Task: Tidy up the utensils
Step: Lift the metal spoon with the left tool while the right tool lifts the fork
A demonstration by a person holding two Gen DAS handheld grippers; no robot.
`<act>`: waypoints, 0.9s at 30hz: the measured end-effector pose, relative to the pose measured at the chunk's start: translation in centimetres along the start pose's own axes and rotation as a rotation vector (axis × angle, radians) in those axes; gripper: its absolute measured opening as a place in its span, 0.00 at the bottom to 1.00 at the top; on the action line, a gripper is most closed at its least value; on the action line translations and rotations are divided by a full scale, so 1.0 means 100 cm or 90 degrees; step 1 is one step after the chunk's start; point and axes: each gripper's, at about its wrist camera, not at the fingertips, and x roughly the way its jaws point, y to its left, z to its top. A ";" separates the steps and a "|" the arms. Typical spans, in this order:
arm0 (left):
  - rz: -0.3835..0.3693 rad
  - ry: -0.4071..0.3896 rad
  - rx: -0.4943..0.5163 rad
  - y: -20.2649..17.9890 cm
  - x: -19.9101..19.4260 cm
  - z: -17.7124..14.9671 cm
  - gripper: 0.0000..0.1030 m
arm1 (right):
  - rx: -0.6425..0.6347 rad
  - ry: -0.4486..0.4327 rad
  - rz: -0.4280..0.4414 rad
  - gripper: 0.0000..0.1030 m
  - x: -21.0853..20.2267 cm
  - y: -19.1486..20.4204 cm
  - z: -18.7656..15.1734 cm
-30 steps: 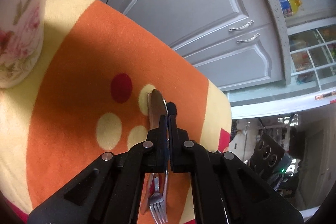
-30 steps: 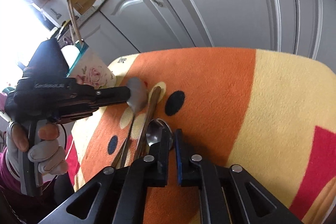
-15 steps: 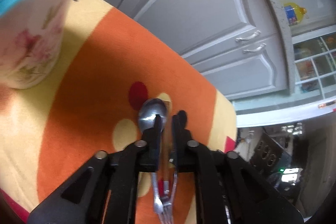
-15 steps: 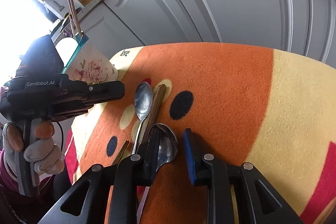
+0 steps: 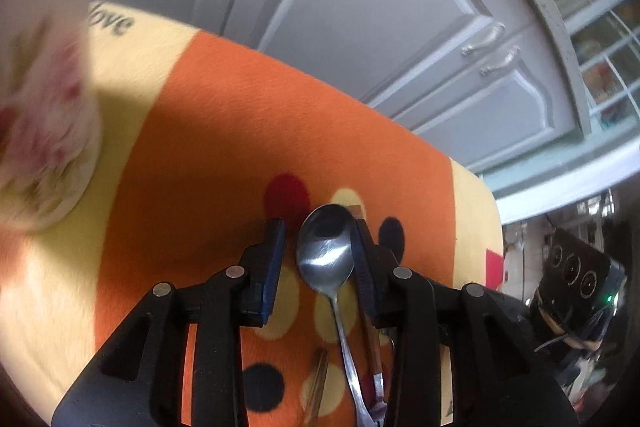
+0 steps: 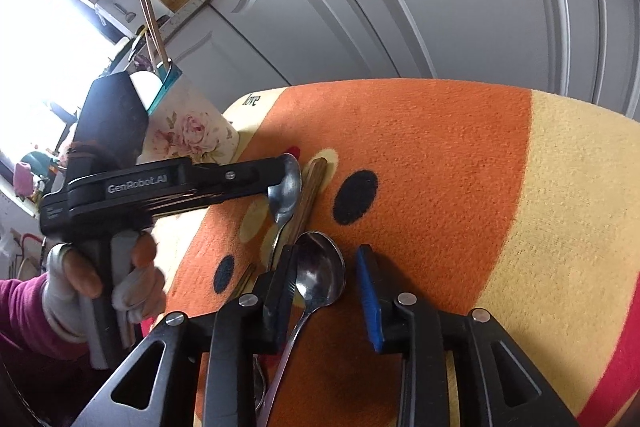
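Note:
A steel spoon [image 5: 326,247] lies on the orange and yellow cloth [image 5: 224,147], its bowl between the fingers of my open left gripper [image 5: 320,239]. The same spoon [image 6: 286,193] shows in the right wrist view under the left gripper's tip. A second spoon [image 6: 322,275] lies between the fingers of my open right gripper [image 6: 330,275]. A brown chopstick [image 6: 310,187] lies between the two spoons. A floral holder [image 6: 188,131] with chopsticks in it stands at the far left of the cloth.
Grey cabinet doors [image 6: 460,7] stand behind the table. The cloth's far edge [image 5: 476,179] is close behind the spoons. More utensil handles [image 5: 318,383] lie under the left gripper. A stove [image 5: 576,275] shows at the right.
Both grippers have opened. The left gripper let go of the spoon, which now lies on the cloth. The right gripper's jaws have spread around the second spoon.

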 end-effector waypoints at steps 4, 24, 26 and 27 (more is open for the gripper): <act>0.003 -0.004 0.033 -0.004 0.003 0.001 0.32 | 0.000 0.005 0.030 0.28 0.003 -0.003 0.002; -0.023 0.010 0.070 -0.013 -0.064 -0.030 0.00 | -0.081 -0.007 -0.080 0.04 -0.046 0.050 -0.009; -0.028 0.000 0.079 -0.014 -0.081 -0.037 0.00 | -0.089 -0.022 -0.086 0.04 -0.059 0.060 -0.009; -0.032 -0.004 0.079 -0.015 -0.088 -0.038 0.00 | -0.095 -0.030 -0.089 0.04 -0.063 0.065 -0.008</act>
